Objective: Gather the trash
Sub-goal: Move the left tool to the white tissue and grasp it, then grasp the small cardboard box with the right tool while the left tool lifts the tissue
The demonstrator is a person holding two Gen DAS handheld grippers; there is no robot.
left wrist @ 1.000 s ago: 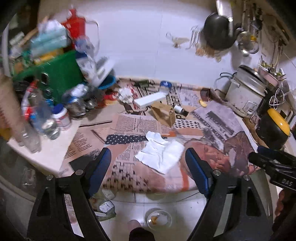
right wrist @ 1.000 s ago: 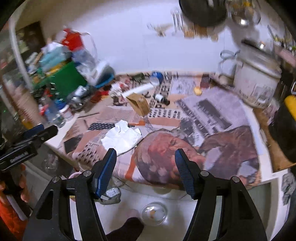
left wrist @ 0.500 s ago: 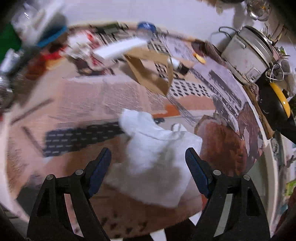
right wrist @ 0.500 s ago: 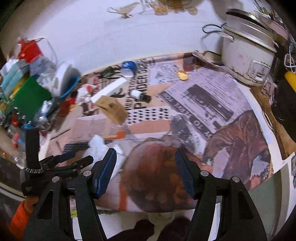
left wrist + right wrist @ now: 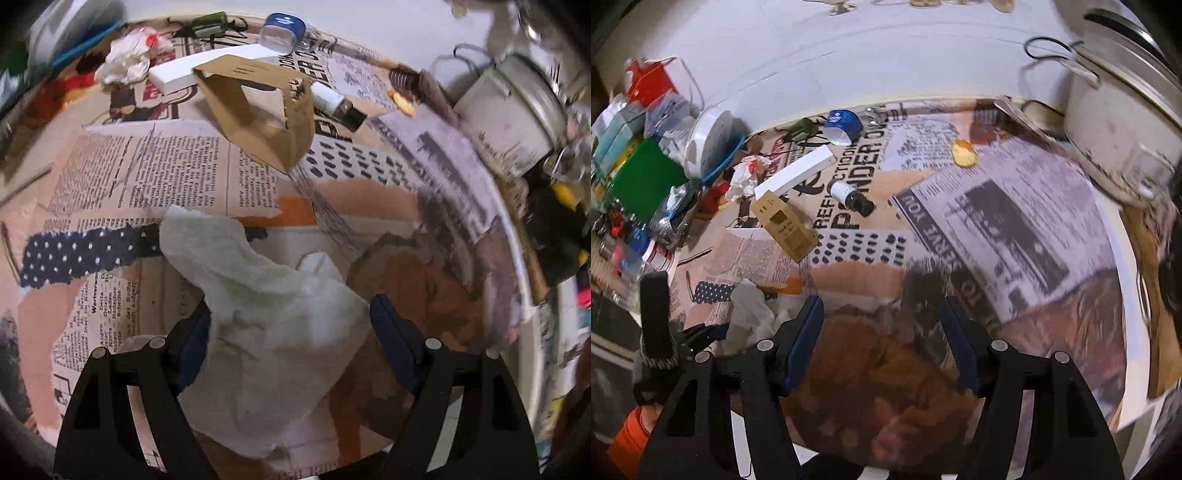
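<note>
White crumpled paper towel (image 5: 273, 332) lies on the newspaper-covered counter (image 5: 177, 173), sitting between the spread blue pads of the left gripper (image 5: 290, 338); jaws wide, not clamped, though whether the pads touch the towel can't be told. Right gripper (image 5: 882, 343) is spread too, holding nothing, hovering over the newspaper near the counter edge just right of the towel. Farther back: brown cardboard carton (image 5: 258, 107), white box (image 5: 207, 68), small white-and-black bottle (image 5: 338, 105), another crumpled wrapper (image 5: 125, 61), rice cooker (image 5: 1123, 122) at right.
</note>
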